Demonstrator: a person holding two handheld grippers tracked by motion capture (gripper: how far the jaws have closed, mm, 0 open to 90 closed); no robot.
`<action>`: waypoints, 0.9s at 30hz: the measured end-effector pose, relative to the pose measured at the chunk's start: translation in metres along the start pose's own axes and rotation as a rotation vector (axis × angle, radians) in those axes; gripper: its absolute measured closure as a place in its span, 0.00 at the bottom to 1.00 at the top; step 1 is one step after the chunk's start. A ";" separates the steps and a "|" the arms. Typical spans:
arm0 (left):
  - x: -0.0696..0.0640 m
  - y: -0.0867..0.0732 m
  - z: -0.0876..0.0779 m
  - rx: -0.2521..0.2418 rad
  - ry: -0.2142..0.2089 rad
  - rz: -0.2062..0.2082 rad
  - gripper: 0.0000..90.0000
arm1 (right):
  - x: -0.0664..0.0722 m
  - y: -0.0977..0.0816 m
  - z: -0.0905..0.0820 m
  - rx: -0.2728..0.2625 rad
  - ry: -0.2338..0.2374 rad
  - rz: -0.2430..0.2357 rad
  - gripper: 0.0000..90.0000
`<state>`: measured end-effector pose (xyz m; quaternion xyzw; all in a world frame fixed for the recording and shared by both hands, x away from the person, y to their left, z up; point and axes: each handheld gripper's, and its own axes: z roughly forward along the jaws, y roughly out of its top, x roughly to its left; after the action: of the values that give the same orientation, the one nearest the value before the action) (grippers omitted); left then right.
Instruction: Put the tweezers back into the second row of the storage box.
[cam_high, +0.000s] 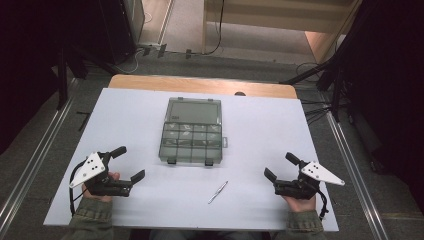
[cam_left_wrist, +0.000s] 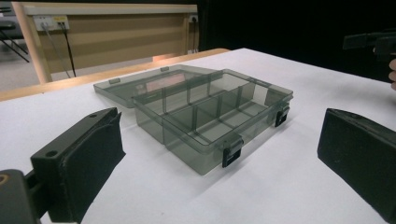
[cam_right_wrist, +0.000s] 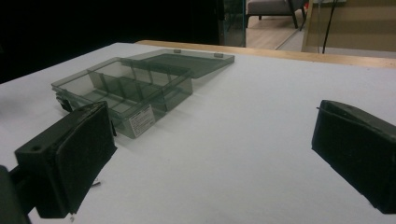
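Note:
A smoky clear plastic compartment box (cam_high: 192, 140) lies open in the middle of the white table, its lid (cam_high: 194, 110) folded flat toward the far edge. Its compartments look empty in the left gripper view, where the box (cam_left_wrist: 212, 116) sits ahead of the jaws, and in the right gripper view, where the box (cam_right_wrist: 123, 88) lies to the left. Metal tweezers (cam_high: 218, 192) rest on the table in front of the box. My left gripper (cam_high: 128, 163) stands open at the near left, holding nothing. My right gripper (cam_high: 281, 165) stands open at the near right, also holding nothing.
The white sheet (cam_high: 125, 115) covers a wooden table whose bare far edge (cam_high: 200, 85) shows. Dark stands and cables line both sides on the floor. A wooden bench (cam_left_wrist: 112, 28) stands beyond the table.

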<state>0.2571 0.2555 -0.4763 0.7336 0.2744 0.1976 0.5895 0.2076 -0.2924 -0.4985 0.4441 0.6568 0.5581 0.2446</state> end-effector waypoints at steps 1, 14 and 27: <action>0.000 0.000 0.000 -0.004 0.001 -0.002 0.00 | 0.000 0.000 0.000 0.002 0.000 -0.003 0.00; 0.000 0.000 0.004 0.008 -0.005 0.008 0.00 | 0.006 -0.003 0.006 0.049 0.019 -0.027 0.00; 0.000 0.000 0.004 0.001 -0.017 -0.003 0.00 | 0.016 0.001 0.012 0.085 0.072 -0.063 0.00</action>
<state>0.2595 0.2524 -0.4774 0.7351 0.2704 0.1904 0.5918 0.2097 -0.2722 -0.4977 0.4129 0.7019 0.5373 0.2194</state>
